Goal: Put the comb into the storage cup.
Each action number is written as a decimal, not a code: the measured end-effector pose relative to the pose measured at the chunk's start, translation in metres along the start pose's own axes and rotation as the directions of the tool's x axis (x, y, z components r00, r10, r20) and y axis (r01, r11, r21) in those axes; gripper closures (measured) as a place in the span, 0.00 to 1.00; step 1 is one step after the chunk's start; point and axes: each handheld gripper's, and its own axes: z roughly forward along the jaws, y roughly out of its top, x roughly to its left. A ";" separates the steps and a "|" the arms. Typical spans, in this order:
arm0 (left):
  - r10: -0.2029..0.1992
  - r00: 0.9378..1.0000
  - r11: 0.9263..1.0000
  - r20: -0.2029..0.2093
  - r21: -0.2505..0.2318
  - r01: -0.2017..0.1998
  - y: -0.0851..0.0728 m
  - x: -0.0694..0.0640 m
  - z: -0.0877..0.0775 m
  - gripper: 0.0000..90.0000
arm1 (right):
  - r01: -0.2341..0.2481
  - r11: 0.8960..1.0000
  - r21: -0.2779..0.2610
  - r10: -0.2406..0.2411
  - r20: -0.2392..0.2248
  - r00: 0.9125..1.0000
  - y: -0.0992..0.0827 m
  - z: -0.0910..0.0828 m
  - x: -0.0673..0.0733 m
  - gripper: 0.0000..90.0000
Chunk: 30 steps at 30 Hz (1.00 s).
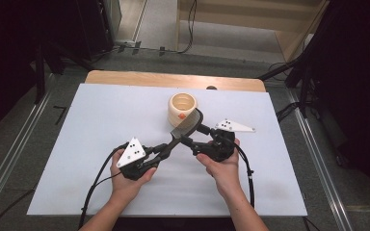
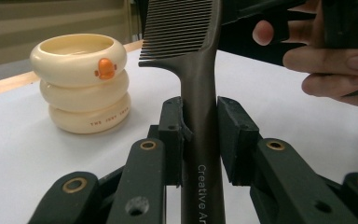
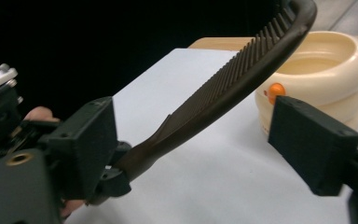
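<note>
A: Judging by its thin spine and fine teeth, the dark brown comb [image 2: 200,88] should be light and stiff, though smooth plastic like that could slip or swivel in a pinch. The left hand-held gripper [image 2: 200,135] has its jaws drawn in narrow on the plain handle, pads pressed to both flat sides, so the comb stands up off the white desk [image 1: 77,144].

B: And the right hand-held gripper [image 3: 191,140]?

A: Its jaws stand wide to either side of the toothed part, neither pad touching. The handle or the solid back of the comb looks the safer place for it to take hold; the teeth would likely flex or snap under pressure.

B: Where does the comb sit relative to the holder?

A: In the high view its toothed end reaches up just beside the cream ring-stacked cup [image 1: 182,109], which has a small orange duck emblem [image 2: 105,68] on the front. Whether they touch cannot be told.

B: Anything inside the cup?

A: What shows of its inside is bare, with nothing sticking out; the bottom is hidden.
</note>
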 end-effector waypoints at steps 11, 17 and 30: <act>0.033 0.999 0.999 0.000 0.001 -0.033 -0.002 -0.009 0.004 0.81 | -0.146 0.989 0.017 0.146 -0.009 0.989 -0.003 0.002 -0.011 0.44; 0.041 0.999 0.999 -0.001 0.006 -0.041 -0.003 -0.011 0.006 0.81 | -0.153 0.988 0.010 0.153 -0.001 0.988 -0.005 0.002 -0.011 0.51; 0.067 0.998 0.998 -0.006 0.012 -0.067 -0.006 -0.019 0.011 0.81 | -0.315 0.949 0.023 0.315 -0.079 0.946 -0.007 -0.004 -0.016 0.68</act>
